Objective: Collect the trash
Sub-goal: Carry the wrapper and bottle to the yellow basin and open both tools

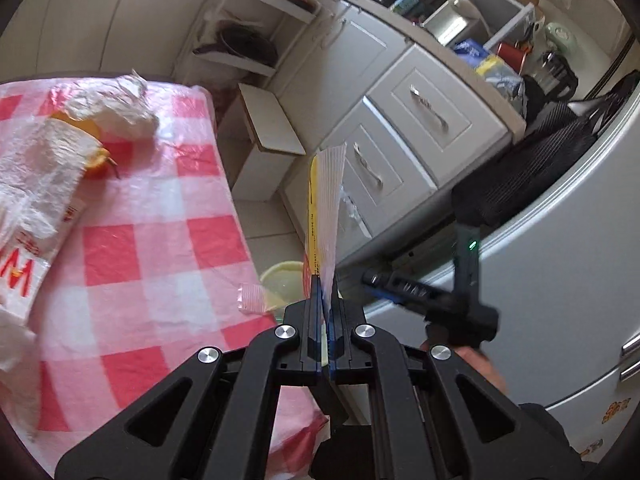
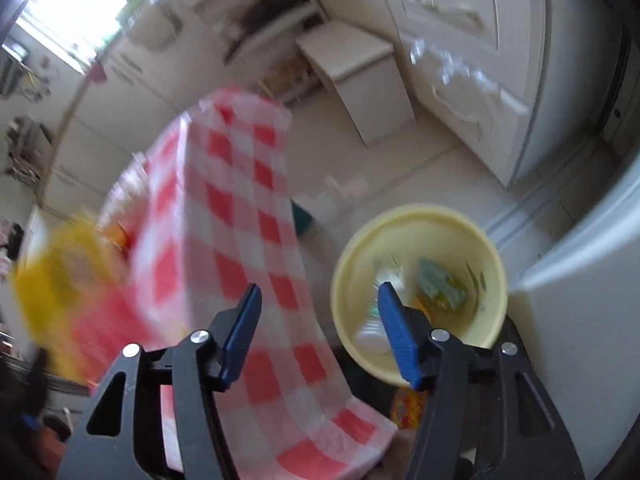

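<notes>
Trash wrapper [image 1: 326,216], clear and yellow, stands up from the left gripper [image 1: 325,304], whose jaws are pinched tight on it. Right gripper [image 2: 320,312] gapes wide, holding nothing; a yellow bin [image 2: 496,264] with litter sits just beyond its right finger, the checkered counter [image 2: 240,200] ahead-left.

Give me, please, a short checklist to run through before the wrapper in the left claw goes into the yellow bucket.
1. Left claw shut on the wrapper: ok.
2. Wrapper free of the checked tablecloth: ok, it stands above the table edge.
3. Yellow bucket has room: ok, only a few pieces lie at the bottom.
4. Right claw open and empty: ok.
5. Left claw above the bucket mouth: cannot tell; the bucket is mostly hidden behind it.
6. Table cleared: not ok, the crumpled bags remain.
</notes>
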`<control>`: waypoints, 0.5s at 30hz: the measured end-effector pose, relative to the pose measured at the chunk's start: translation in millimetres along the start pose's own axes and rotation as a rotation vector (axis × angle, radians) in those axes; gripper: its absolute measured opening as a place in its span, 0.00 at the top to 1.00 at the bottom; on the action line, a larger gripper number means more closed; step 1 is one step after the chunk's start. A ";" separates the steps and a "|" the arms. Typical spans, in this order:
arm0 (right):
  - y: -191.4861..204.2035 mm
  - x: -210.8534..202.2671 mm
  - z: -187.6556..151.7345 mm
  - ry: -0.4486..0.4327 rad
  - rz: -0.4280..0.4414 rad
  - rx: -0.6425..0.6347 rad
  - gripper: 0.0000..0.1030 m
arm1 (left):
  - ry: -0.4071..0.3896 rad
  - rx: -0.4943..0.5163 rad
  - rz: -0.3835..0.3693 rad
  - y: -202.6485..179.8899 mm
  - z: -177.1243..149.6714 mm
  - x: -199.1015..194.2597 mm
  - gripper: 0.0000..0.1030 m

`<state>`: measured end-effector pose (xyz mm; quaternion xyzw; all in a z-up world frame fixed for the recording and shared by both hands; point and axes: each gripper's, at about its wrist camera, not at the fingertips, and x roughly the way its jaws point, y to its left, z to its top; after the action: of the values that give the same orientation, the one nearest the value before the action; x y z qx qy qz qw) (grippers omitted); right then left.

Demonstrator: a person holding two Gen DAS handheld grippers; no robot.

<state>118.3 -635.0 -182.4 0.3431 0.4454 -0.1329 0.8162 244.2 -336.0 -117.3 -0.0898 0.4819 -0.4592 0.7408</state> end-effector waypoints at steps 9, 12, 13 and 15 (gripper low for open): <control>14.1 -67.9 25.9 -0.246 0.201 0.006 0.32 | 0.193 0.031 0.152 -50.3 -22.8 141.6 0.97; 13.6 -71.8 31.3 -0.260 0.230 0.020 0.32 | 0.246 0.015 0.190 -55.5 -25.6 172.2 0.84; 12.2 -73.7 32.9 -0.267 0.236 0.028 0.32 | 0.252 0.016 0.192 -58.4 -26.0 175.1 0.76; 10.3 -79.1 35.4 -0.279 0.250 0.045 0.32 | 0.236 0.035 0.200 -65.8 -26.1 169.2 0.61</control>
<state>101.2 -658.5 -100.0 0.3923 0.2787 -0.0867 0.8723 203.5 -494.7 -199.8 0.0261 0.5641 -0.3990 0.7225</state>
